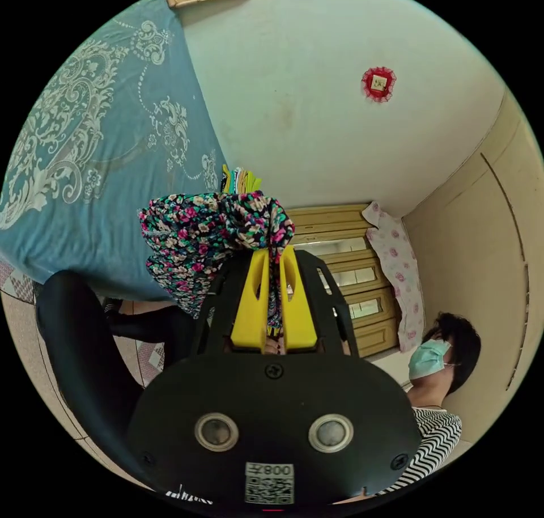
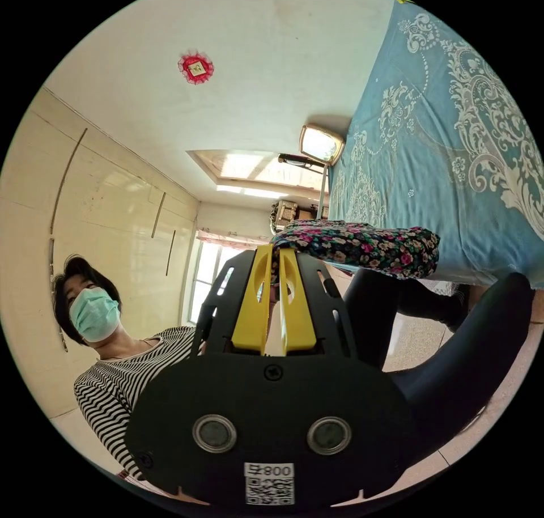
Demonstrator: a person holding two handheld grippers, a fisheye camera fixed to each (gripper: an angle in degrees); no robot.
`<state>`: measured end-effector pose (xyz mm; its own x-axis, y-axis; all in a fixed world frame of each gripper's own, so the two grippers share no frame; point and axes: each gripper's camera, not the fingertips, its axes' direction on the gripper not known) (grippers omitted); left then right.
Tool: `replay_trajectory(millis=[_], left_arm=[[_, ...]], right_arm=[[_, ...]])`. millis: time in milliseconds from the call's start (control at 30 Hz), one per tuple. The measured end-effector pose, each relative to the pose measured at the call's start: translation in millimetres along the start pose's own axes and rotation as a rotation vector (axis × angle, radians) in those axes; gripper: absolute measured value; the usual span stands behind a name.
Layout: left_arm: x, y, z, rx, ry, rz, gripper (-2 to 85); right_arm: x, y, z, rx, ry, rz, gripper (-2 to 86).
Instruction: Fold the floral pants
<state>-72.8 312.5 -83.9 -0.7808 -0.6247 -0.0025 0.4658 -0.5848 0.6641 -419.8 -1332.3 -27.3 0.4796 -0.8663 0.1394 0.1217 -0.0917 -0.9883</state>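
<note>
Both claws are lifted with the floral pants (image 1: 209, 240) strung between them above the blue patterned bed (image 1: 102, 161). The left claw (image 1: 273, 291) pinches a bunched edge between its yellow jaws; the right claw (image 2: 273, 291) is pressed together on the other end of the pants (image 2: 362, 249). This looks like the carry before laying down; next, lower the cloth flat onto the bed.
</note>
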Motion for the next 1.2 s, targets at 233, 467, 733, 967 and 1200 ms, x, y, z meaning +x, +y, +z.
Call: replay_trajectory(millis=[233,467,733,967,1200], left_arm=[[93.8,-79.8,176.7,-0.211,-0.013,0.022,3.6],[251.5,-186.8,453.3,-0.457,0.108,0.223,3.8],[401.2,-232.6,735.4,-0.649,0.198,0.433,3.7],[343.2,-244.8,894.0,-0.860,-0.107,0.239,3.0],[368.9,-266.5,937.8,-0.864,-0.013,0.222,2.5]], right_arm=[[-29.7,47.0,-149.7,0.178,0.015,-0.048,1.8],[-158.0,19.1,-339.8,0.331,0.235,-0.333,1.8],[-281.6,40.4,-526.5,0.578,0.581,-0.512,1.9],[-145.3,81.2,-640.7,0.682,0.612,-0.113,2.0],[-83.1,110.7,-683.0,0.711,0.480,-0.043,1.9]])
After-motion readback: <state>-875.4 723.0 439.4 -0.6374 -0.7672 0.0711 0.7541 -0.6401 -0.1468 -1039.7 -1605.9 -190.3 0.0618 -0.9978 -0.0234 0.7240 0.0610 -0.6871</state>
